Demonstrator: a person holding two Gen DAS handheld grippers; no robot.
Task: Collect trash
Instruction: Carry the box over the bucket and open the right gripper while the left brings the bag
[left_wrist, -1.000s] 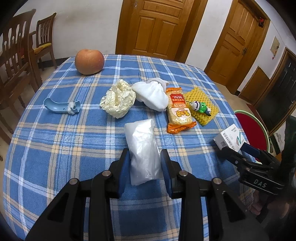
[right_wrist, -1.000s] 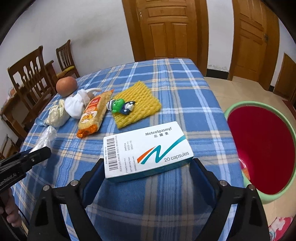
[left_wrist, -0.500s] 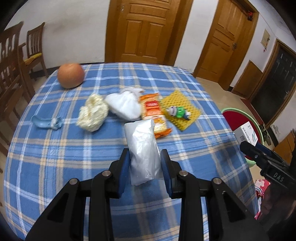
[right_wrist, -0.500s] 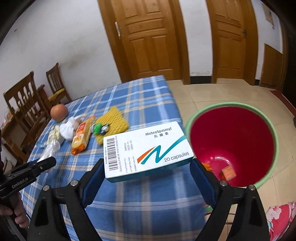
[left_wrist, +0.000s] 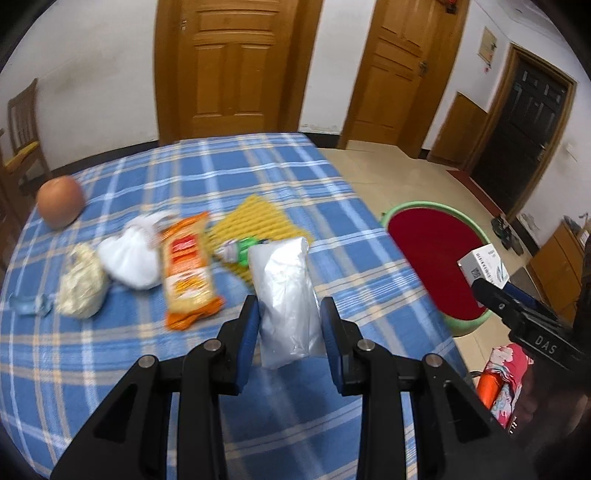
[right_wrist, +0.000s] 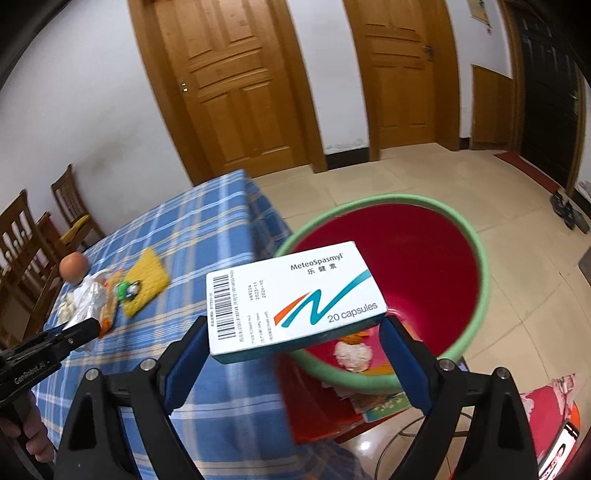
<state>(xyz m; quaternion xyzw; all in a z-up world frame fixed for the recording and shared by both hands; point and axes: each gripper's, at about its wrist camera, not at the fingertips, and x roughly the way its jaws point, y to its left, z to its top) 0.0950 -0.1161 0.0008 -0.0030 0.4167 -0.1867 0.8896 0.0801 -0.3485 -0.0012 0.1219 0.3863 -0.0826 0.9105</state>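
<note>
The right gripper (right_wrist: 295, 332) is clenched on a white medicine box (right_wrist: 295, 299) printed "20 capsules", its blue pads pressing the two short ends so that the box's long axis runs crosswise between the fingers, printed face up. The relation that matters is box to bin: in the right wrist view the box's far right corner overlaps the near rim of the red bin with the green rim (right_wrist: 476, 266), which stands on the tiled floor just beside the table edge, ahead and to the right of the claw and lower than it. My judgement is that the box is not yet squarely over the mouth, so the move calls for carrying it further forward and right before letting go; dropped here, it could catch the rim. Some scraps already lie at the bin's bottom. The left gripper (left_wrist: 290, 325) is closed on a crumpled clear plastic bag (left_wrist: 284, 291), which stands lengthwise along the fingers above the blue plaid tablecloth (left_wrist: 110, 369); the bin (left_wrist: 436, 258) lies well to its right, so the right hand is the nearer. Left on the table are an orange snack packet (left_wrist: 188, 266), a yellow foam net (left_wrist: 255, 221) with a small green toy (left_wrist: 243, 249), white wadded paper (left_wrist: 129, 258), a cream crumpled wad (left_wrist: 81, 282) and an apple (left_wrist: 61, 201).
</note>
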